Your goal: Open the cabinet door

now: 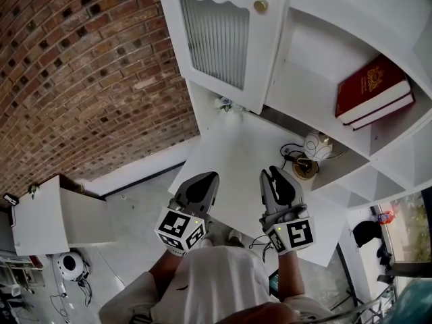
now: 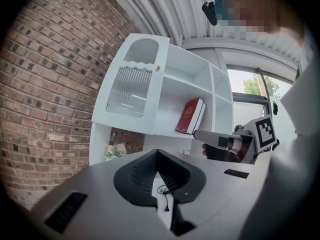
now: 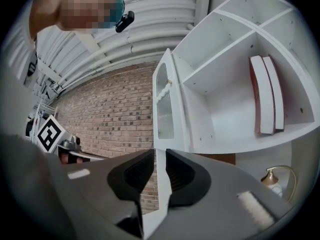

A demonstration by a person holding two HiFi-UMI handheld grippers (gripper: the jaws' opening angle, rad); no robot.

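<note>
Cabinet door (image 1: 216, 39) swung wide; left gripper (image 1: 208, 177) jaws together, right gripper (image 1: 275, 174) jaws apart, both empty, well clear; risk: stray nudge swinging it shut.

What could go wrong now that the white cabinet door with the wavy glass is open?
The white cabinet door with the ribbed glass pane stands wide open with nothing holding it, so it might swing back or get bumped. The small lamp with a white shade and gold base and its black cable sit close to the open right gripper; a careless move there could snag the cable or tip the lamp.
</note>
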